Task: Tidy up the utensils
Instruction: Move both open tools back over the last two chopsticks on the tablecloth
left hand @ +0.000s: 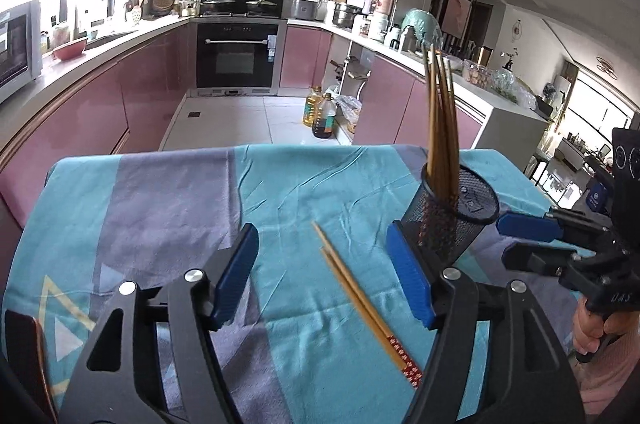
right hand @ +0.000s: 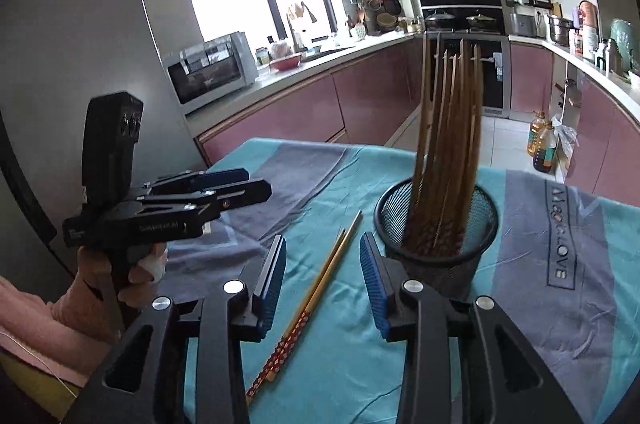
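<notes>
Both grippers point(left hand: 324, 276) point(right hand: 323, 288) agape (nothing held)

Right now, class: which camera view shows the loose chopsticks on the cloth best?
The right wrist view: the loose chopsticks lie whole from plain tips to red patterned ends, between that gripper's open fingers, left of the mesh cup. The left wrist view shows them blurred, their red ends meeting the gripper's frame.

Both grippers are black frames with silver round screws and ribbed blue pads. The left gripper point(left hand: 324, 276) and right gripper point(right hand: 323, 284) look alike. At nine o'clock, a pink sleeve point(right hand: 48, 328).
</notes>
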{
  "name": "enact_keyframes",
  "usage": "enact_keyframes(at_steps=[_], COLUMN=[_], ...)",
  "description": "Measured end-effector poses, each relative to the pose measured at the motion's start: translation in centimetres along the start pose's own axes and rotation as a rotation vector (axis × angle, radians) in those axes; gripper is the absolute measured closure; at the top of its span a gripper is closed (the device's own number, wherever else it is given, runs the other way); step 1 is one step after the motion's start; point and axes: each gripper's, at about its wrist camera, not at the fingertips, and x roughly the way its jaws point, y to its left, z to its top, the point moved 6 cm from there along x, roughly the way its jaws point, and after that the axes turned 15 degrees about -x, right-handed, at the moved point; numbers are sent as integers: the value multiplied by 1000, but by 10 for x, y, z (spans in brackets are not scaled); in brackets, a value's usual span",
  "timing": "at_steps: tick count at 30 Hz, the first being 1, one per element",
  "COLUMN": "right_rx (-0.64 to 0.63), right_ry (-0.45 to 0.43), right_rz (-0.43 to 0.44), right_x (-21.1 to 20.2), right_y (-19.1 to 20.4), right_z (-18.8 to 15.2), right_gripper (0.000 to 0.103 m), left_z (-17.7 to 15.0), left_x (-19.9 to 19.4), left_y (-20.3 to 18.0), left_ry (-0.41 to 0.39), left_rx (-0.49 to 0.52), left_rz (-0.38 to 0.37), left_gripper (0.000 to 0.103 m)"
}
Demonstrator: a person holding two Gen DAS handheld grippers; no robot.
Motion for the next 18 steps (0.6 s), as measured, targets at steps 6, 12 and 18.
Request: enact_keyframes(at_steps=[6,12,18], right_rx=[52,98,100], right_ry=[146,210,227], right_rz=[40,32,8], right_x=[54,76,81], right_y=[15,17,17], right_z=[-32,-50,-53], right_gripper=[67,68,72], left_z=[-27,-41,-47], left_x=[6,15,23], left_y=[22,23,21], left_ry=[41,76,103], left_rx=[-7,-14,-14], left_rz=[56,64,56], left_gripper=[37,38,38])
